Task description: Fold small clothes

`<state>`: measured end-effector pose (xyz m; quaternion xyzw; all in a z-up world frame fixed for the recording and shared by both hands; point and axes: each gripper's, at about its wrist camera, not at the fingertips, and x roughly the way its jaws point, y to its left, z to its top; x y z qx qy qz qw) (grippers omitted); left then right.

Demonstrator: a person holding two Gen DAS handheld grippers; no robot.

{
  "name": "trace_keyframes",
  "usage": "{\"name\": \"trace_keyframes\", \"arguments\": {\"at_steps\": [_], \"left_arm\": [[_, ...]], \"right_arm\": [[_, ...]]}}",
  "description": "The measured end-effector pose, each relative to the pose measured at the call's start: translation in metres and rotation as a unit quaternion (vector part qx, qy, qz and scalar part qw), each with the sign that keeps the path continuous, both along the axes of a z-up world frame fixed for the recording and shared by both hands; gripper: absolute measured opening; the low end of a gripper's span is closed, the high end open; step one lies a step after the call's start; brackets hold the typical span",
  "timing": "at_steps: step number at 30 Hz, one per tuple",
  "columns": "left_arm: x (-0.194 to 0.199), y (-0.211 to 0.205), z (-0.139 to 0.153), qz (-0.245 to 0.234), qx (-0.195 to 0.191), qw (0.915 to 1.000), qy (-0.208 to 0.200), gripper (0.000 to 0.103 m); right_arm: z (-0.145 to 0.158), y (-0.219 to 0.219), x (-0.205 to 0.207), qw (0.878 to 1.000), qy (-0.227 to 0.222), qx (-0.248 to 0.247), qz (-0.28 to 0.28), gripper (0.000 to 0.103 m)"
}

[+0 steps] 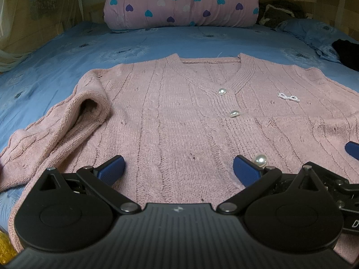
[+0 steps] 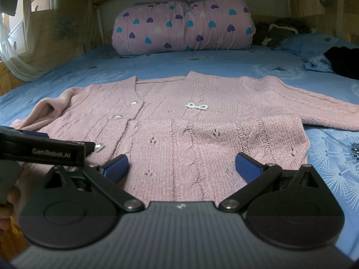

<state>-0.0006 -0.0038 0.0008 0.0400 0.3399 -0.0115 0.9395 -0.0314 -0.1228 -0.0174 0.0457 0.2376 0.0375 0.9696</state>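
Observation:
A pink knitted cardigan (image 1: pixel 175 112) with pearl buttons lies flat, front up, on the blue bed sheet (image 1: pixel 67 51). Its left sleeve (image 1: pixel 56 130) is bent back with the cuff lying on the body. In the right wrist view the cardigan (image 2: pixel 179 130) has its right sleeve (image 2: pixel 314 109) stretched out to the right. My left gripper (image 1: pixel 178 168) is open over the lower hem, nothing between its blue pads. My right gripper (image 2: pixel 181 168) is open too, over the hem's right half. The left gripper's body (image 2: pixel 44 150) shows at the left of the right wrist view.
A rolled pink quilt with heart prints (image 1: pixel 181 2) lies across the head of the bed. A blue pillow (image 2: pixel 314 49) with dark clothing (image 2: pixel 343 60) on it sits at the right. A dark hairbrush (image 2: pixel 355 149) lies on the sheet at the far right. Wooden walls enclose the bed.

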Motion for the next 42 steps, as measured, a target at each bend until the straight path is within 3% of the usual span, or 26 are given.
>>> {"name": "trace_keyframes", "arguments": {"at_steps": [28, 42], "left_arm": [[-0.001, -0.001, 0.0, 0.001, 0.003, 1.0, -0.002, 0.103], [0.0, -0.004, 0.01, -0.008, 0.015, 0.9998, 0.015, 0.103]], "right_arm": [[0.0, 0.001, 0.001, 1.0, 0.001, -0.005, 0.0, 0.103], [0.007, 0.004, 0.009, 0.999, 0.031, -0.014, 0.003, 0.103]]}}
